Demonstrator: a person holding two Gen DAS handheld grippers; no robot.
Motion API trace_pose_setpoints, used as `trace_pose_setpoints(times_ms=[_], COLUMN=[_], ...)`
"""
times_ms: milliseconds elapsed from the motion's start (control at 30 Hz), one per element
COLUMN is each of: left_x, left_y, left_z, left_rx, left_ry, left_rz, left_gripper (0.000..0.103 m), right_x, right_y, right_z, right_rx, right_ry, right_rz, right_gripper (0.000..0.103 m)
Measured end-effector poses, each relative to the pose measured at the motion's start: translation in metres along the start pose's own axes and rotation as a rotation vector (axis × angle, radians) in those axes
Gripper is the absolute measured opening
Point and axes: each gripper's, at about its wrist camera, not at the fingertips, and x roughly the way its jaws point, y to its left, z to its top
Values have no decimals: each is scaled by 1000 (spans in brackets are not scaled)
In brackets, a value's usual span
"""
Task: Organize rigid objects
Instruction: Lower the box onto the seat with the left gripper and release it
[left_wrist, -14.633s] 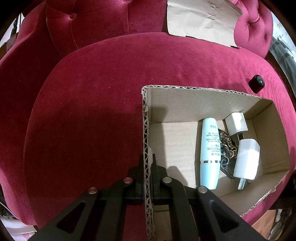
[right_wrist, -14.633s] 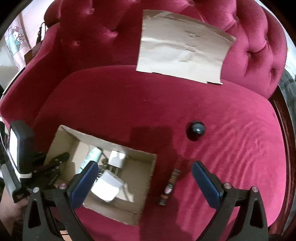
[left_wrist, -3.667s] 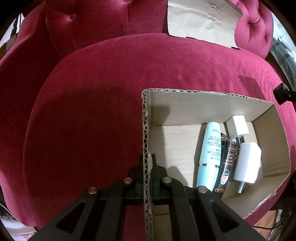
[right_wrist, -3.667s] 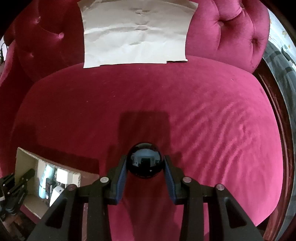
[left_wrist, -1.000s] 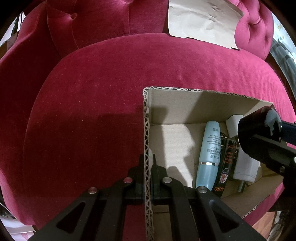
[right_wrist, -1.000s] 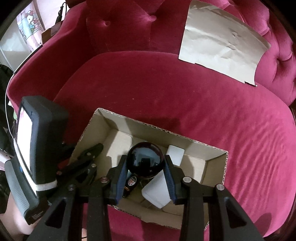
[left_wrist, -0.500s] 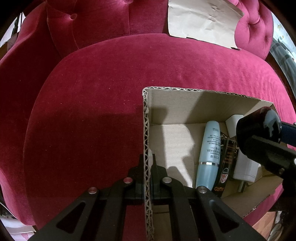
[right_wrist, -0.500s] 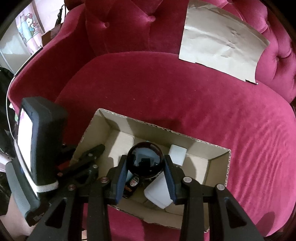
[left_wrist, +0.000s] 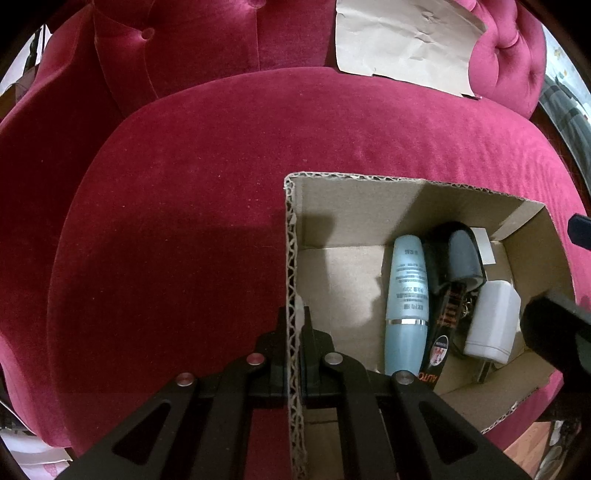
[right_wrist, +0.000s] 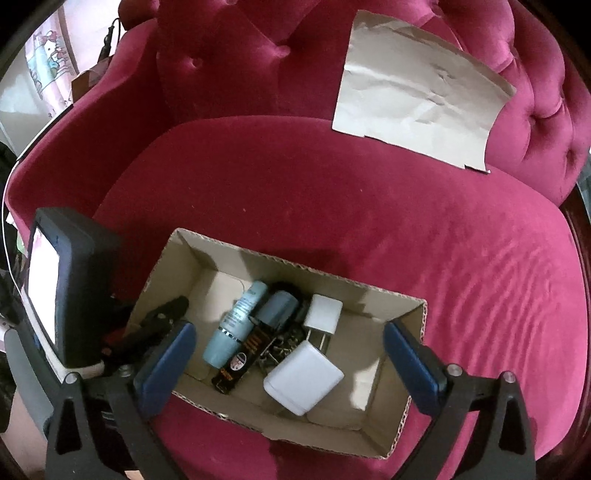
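Cardboard box (right_wrist: 402, 314) on red seat; your left gripper (left_wrist: 294, 332) clamps its left wall. Right gripper (right_wrist: 288, 354) jaws just sprang wide, empty; dark ball (right_wrist: 279, 304) lies inside beside bottle (right_wrist: 236, 325). Lift out carelessly, you snag wall, tip box.

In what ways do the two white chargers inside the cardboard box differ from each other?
The far white charger looks smaller than the near white charger. The far one lies by the back wall of the cardboard box; the near one lies nearer the front wall. Both are white and blocky.
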Motion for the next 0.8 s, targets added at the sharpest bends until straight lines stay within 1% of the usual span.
trace_pose_setpoints(times_ms=[333,400,433,500,567,633,667,700,733,800], left_x=[-1,-4,-5,-7,-9,-12,-15,-16,-18,-24], left_y=[0,-1,-3,-5,-6,-5,-5,-5,-6,-5], left_z=[1,2,2,2,3,4,5,5,5,4], left_rx=[4,5,6,13,6,-6,-7,-6,-8,-25], left_ry=[2,-4,-8,-13,-14,-23,-24,-26,-27,-32], left_rz=[7,16,24,51,62,75,85,91,98,102], left_gripper=[4,5,8,20,57,70,80,87,96,101], right_x=[-2,-4,-5,-7,-9,-12,-14,-17,-20,-25], right_y=[-7,-10,-11,-15,-17,-21,-22,-24,-26,-30], right_z=[-2,-4,-4,-7,-8,-10,-11,-12,-13,-13], right_rx=[12,15,20,32,35,44,48,52,55,62], right_ry=[12,8,7,6,3,1,-2,-8,-15,-22], right_rz=[-24,-25,-24,-17,-20,-18,-17,-17,-17,-15], right_gripper=[103,103,103,103,103,103,103,103,103,103])
